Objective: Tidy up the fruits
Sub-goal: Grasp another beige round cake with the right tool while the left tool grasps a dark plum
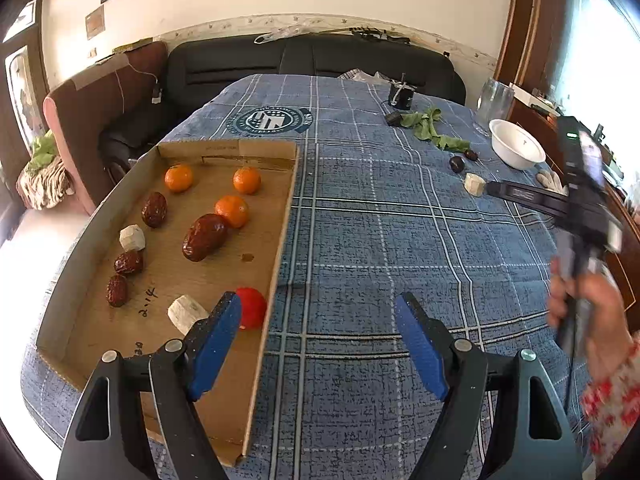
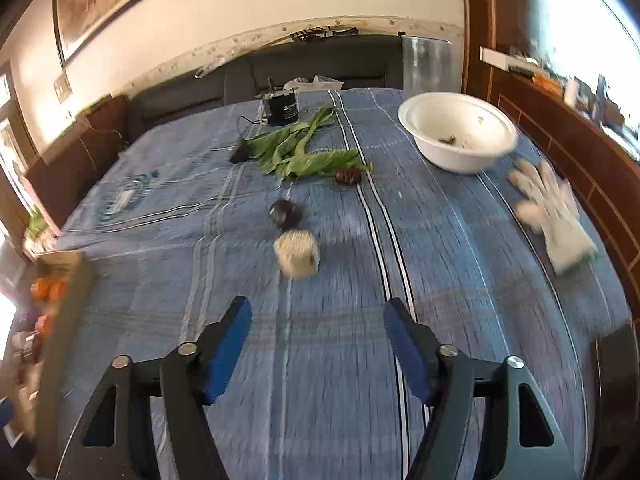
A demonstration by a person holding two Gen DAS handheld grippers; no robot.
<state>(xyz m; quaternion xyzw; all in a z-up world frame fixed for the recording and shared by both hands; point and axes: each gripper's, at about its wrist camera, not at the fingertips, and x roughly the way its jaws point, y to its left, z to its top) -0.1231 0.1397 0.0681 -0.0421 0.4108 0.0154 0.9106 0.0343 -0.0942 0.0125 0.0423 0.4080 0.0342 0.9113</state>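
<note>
Right gripper (image 2: 318, 320), jaws apart and empty, faces the pale cream, blocky fruit chunk (image 2: 297, 253) lying on the blue plaid tablecloth (image 2: 460, 280), directly ahead, slightly left of centre. Left gripper (image 1: 318, 320), jaws apart, hovers beside the shallow brown cardboard tray (image 1: 280, 240), far from the chunk.

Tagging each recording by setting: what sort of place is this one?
Most likely a lived-in home room, not a lab: a table under a blue plaid cloth, a black sofa against the wall behind it, and a framed picture hanging above.
</note>
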